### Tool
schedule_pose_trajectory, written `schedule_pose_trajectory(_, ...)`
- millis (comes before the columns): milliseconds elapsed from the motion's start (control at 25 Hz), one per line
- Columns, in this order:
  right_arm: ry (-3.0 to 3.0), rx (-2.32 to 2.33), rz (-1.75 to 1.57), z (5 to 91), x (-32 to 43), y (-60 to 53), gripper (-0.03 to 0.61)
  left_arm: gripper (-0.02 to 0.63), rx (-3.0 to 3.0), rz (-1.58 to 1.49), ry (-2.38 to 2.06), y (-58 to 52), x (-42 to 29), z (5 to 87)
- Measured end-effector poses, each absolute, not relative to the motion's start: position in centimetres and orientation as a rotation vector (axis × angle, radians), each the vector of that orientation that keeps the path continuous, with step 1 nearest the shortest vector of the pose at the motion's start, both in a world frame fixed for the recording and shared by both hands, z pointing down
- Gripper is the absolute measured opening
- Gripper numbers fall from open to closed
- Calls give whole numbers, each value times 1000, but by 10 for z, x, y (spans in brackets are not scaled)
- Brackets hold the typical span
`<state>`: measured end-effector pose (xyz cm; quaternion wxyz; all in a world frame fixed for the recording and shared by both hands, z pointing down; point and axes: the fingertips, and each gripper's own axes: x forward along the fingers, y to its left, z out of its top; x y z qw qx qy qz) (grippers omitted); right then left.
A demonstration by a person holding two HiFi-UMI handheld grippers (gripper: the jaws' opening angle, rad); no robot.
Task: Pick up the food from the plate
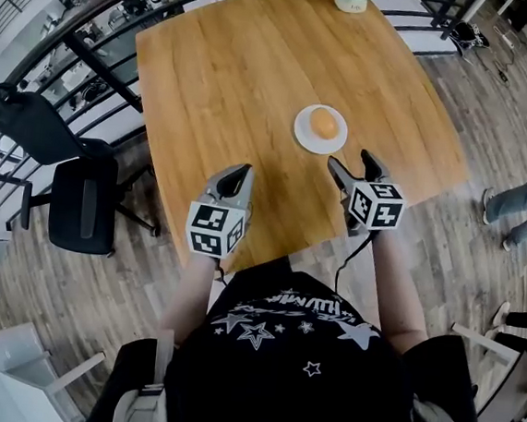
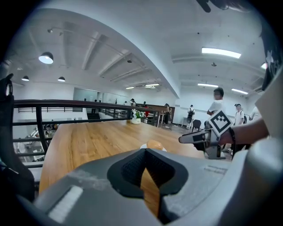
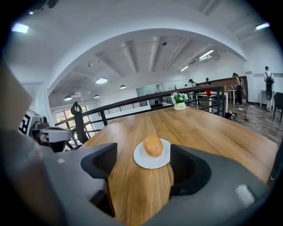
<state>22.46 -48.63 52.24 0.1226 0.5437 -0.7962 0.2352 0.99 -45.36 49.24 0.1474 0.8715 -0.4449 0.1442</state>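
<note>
Looking down in the head view, we see the food (image 1: 323, 122) on a white plate (image 1: 302, 140) on the table (image 1: 240, 73), just beyond our right claw (image 1: 352, 161). Our left claw (image 1: 237, 177) sits apart from it. In the left gripper view, that claw's jaws meet, empty, hiding most of the plate. In the right gripper view, the jaws stand wide apart and empty, with the food ahead and one jaw clipping the plate's edge.

A wooden table (image 1: 230, 82) with rounded corners and a pale, striped grain carries 2 things directly on its top. A small round white plate (image 1: 300, 133) sits close to the near edge. Well beyond the plate, at the table's far edge, stands a small white pot (image 1: 352, 2) holding a green plant.
</note>
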Motion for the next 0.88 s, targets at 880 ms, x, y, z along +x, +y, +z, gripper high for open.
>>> schedule_pose_trajectory(880, -2170, 1453, 650, 598, 207, -583, 379, 2, 2409, 440, -1261, -514, -12, 533)
